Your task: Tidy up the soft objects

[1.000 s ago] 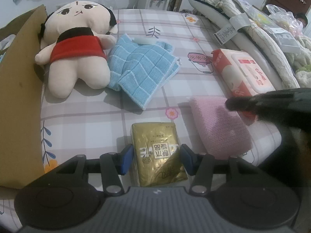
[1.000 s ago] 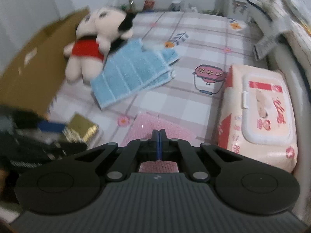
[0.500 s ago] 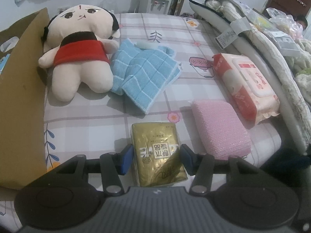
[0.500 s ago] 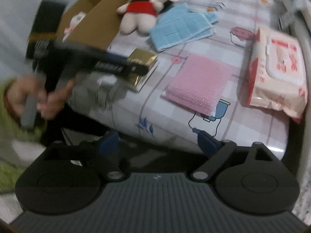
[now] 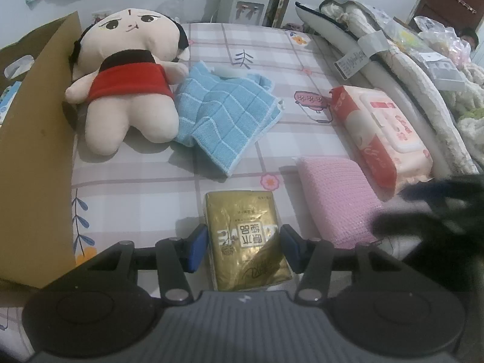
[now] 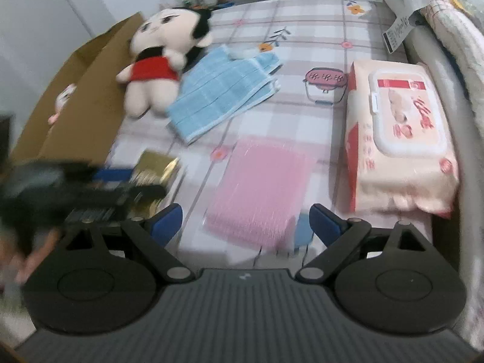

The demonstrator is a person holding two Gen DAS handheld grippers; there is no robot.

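Observation:
A gold tissue pack (image 5: 246, 239) lies at the bed's front edge between the open fingers of my left gripper (image 5: 244, 247), which stand on either side of it with small gaps. A pink sponge cloth (image 5: 338, 199) lies to its right; my right gripper (image 6: 245, 222) is open just in front of it (image 6: 257, 193). A plush doll (image 5: 127, 84) and a blue towel (image 5: 224, 115) lie farther back. A wet-wipes pack (image 5: 381, 133) lies at the right. The gold pack also shows in the right wrist view (image 6: 154, 169).
A brown cardboard box (image 5: 33, 157) stands along the left of the bed. Rolled bedding and bags (image 5: 393, 60) line the right side. The checked bedsheet (image 5: 136, 187) covers the bed.
My right gripper opened, swung away from the bed, then came back in front of the pink cloth. My left gripper stayed around the gold pack.

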